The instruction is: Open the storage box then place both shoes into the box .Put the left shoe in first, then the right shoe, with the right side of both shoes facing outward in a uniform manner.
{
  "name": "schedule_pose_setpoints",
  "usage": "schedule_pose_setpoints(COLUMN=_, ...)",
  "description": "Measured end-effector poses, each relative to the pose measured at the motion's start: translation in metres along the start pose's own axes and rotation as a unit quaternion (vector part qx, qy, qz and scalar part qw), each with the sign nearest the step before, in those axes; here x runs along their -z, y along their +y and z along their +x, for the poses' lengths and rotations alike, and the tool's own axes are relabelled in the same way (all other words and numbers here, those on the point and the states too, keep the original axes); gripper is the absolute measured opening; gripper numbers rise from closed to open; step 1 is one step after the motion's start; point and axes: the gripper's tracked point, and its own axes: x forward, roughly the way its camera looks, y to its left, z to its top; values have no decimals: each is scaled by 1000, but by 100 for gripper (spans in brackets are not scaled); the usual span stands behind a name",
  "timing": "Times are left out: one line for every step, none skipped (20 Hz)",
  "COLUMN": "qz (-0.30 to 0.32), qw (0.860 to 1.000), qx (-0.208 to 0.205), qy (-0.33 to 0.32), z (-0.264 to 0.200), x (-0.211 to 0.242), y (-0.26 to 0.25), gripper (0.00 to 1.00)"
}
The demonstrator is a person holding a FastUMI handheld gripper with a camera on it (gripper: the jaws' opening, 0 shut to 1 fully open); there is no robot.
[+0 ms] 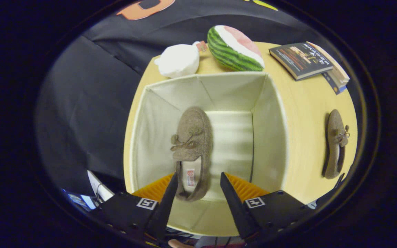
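claw: open over storage box, left shoe released inside.
next: your right shoe, frame right on table; likely soft, light; pinch heel rim.

The tool hangs over the open storage box, fingers spread, a brown shoe on the box floor between them. A second shoe lies on the surface at 3 o'clock.

Shoe in box: showing grey-brown felt. Second shoe: matching grey-brown. Box: showing cream lining. Counter: showing pale yellow. Watermelon toy: displaying green stripes, pink-white face. Pouch: showing white.
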Motion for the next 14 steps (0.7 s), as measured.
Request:
schedule_pose_setpoints(qz=-13, qw=1000, qx=-11, qy=-11, z=-17, x=-3, y=-3, gripper=80)
schedule_pose_setpoints(qz=-24, qw=999, qx=-17, qy=-22, z=-33, x=-5, y=-8, gripper=83)
schedule_pose_setpoints(qz=-33, qw=999, qx=-21, qy=-32, z=-49, x=-8, y=-13, gripper=95)
schedule_pose_setpoints(qz=-41, qw=998, qx=-21, qy=-43, z=-61, x=-9, y=-21, gripper=96)
schedule_pose_setpoints(qz=-47, qw=997, qx=-23, qy=-50, z=-74, x=-11, y=-32, gripper=96)
schedule_pose_setpoints(qz=-47, qw=997, qx=-24, qy=-57, z=-84, x=-12, y=-44, gripper=96)
schedule_pose_setpoints(qz=-44, qw=997, qx=-23, qy=-62, z=-95, x=-13, y=-58, gripper=97)
schedule_pose_setpoints(qz=-41, qw=997, qx=-23, qy=-65, z=-102, x=-13, y=-74, gripper=96)
schedule_pose_setpoints(qz=-35, qw=997, qx=-19, qy=-67, z=-107, x=-14, y=-94, gripper=96)
schedule_pose_setpoints(qz=-29, qw=997, qx=-13, qy=-68, z=-110, x=-15, y=-117, gripper=96)
schedule_pose_setpoints(qz=-22, qw=997, qx=-9, qy=-69, z=-112, x=-15, y=-139, gripper=96)
schedule_pose_setpoints(qz=-15, qw=998, qx=0, qy=-69, z=-112, x=-15, y=-164, gripper=96)
schedule_pose_setpoints(qz=-9, qw=998, qx=12, qy=-68, z=-111, x=-14, y=-191, gripper=96)
schedule_pose_setpoints(qz=-1, qw=997, qx=27, qy=-66, z=-109, x=-12, y=-218, gripper=96)
